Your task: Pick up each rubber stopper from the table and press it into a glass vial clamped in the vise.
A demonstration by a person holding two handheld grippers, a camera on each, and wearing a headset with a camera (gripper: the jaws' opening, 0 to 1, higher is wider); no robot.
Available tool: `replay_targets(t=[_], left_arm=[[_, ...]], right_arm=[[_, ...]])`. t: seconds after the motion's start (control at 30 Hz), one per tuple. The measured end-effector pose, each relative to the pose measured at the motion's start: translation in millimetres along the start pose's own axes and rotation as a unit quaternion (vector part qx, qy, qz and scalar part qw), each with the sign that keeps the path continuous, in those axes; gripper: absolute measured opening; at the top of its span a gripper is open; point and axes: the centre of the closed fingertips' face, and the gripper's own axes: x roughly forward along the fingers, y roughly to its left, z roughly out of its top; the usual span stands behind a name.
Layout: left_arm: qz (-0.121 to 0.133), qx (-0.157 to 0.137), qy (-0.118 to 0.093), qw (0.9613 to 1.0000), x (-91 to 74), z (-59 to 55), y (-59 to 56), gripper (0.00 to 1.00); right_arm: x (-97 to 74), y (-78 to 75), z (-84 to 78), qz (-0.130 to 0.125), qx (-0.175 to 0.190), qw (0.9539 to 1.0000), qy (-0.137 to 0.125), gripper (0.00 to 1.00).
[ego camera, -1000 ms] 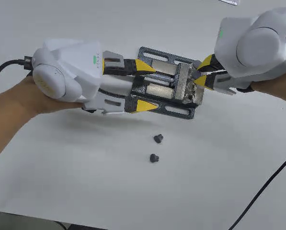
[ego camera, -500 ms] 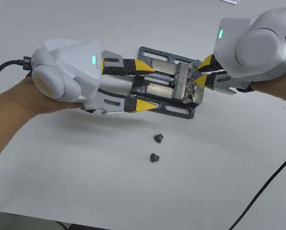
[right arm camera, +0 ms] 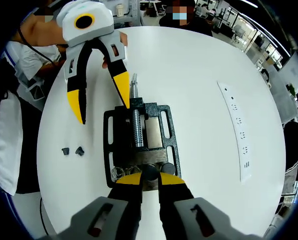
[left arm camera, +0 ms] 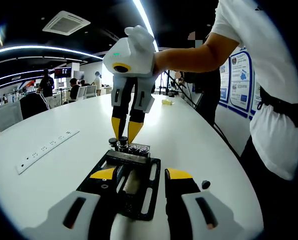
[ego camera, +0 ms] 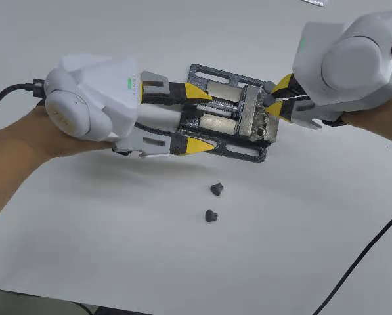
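1. Left tongs (ego camera: 197,118) are spread wide, reaching in from 9 o'clock and straddling the vise (ego camera: 243,153) on the counter (ego camera: 117,230).
2. Right tongs (ego camera: 278,98) are pinched on a dark stopper (right arm camera: 149,172), right at the vials (left arm camera: 139,148) on the vise's 3 o'clock end. Can't tell if it's seated.
3. At the vise's 6 o'clock there's a loose stopper (ego camera: 217,189), with a second loose stopper (ego camera: 211,215) just beside it.

Matt dark metal vise (ego camera: 248,119), dull black rubber stoppers (ego camera: 216,189), smooth matt white tabletop (ego camera: 117,230).
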Motion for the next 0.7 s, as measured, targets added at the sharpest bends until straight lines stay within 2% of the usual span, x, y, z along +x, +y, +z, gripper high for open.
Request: replay_targets(t=[0.37, 0.7], left_arm=[[-0.001, -0.002, 0.0, 1.0, 0.2, -0.3, 0.3, 0.35], [0.0, -0.004, 0.001, 1.0, -0.6, -0.9, 0.3, 0.35]], right_arm=[[0.5, 0.8, -0.3, -0.002, -0.019, 0.9998, 0.003, 0.12], [0.5, 1.4, -0.3, 0.0, -0.016, 0.9999, 0.001, 0.13]])
